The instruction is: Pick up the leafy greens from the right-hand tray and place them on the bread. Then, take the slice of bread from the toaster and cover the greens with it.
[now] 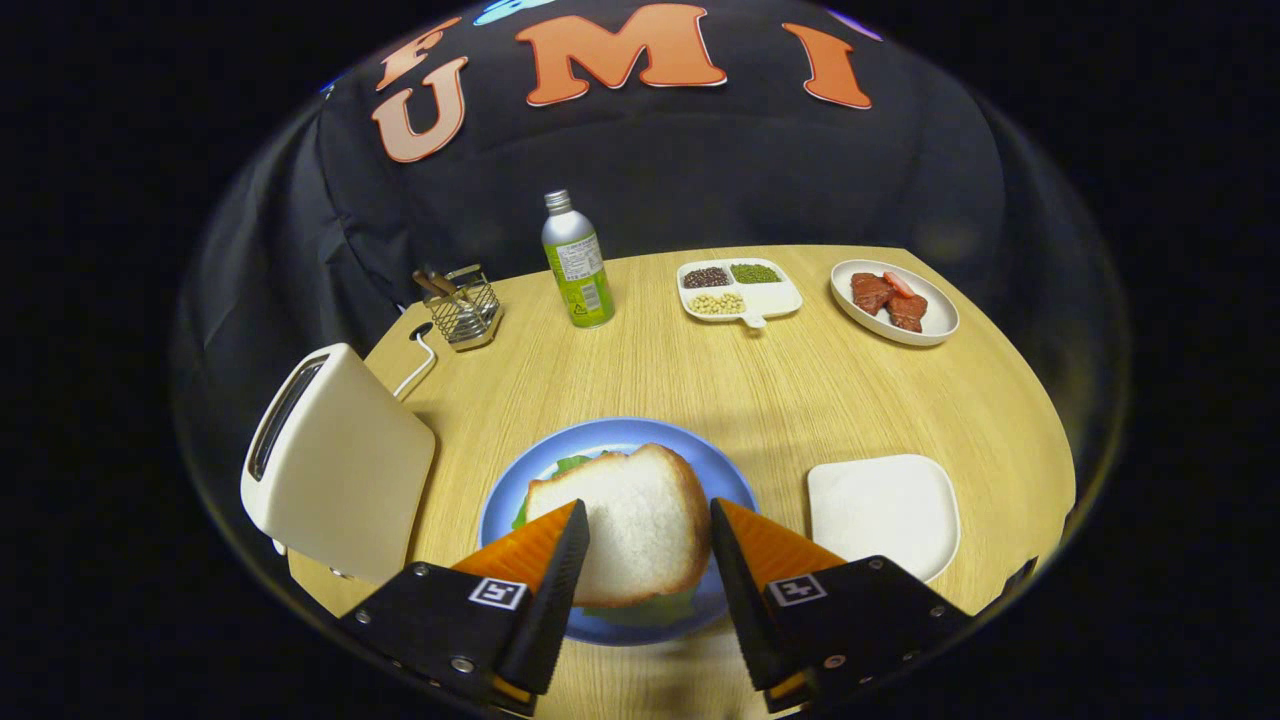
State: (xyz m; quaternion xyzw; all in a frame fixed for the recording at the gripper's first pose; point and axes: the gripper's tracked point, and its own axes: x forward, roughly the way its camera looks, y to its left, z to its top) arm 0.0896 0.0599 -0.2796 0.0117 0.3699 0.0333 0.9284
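Bread slice lies over the leafy greens on the blue plate, between the gripper's wide-open fingers

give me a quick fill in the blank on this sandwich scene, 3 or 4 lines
1. The slice of bread lies on the ____ plate, between the gripper jaws.
2. Peeking out from under the bread are leafy ____.
3. The toaster stands to the ____ of that plate.
4. The gripper's jaws stand ____, either side of the bread.

Missing words: blue; greens; left; open
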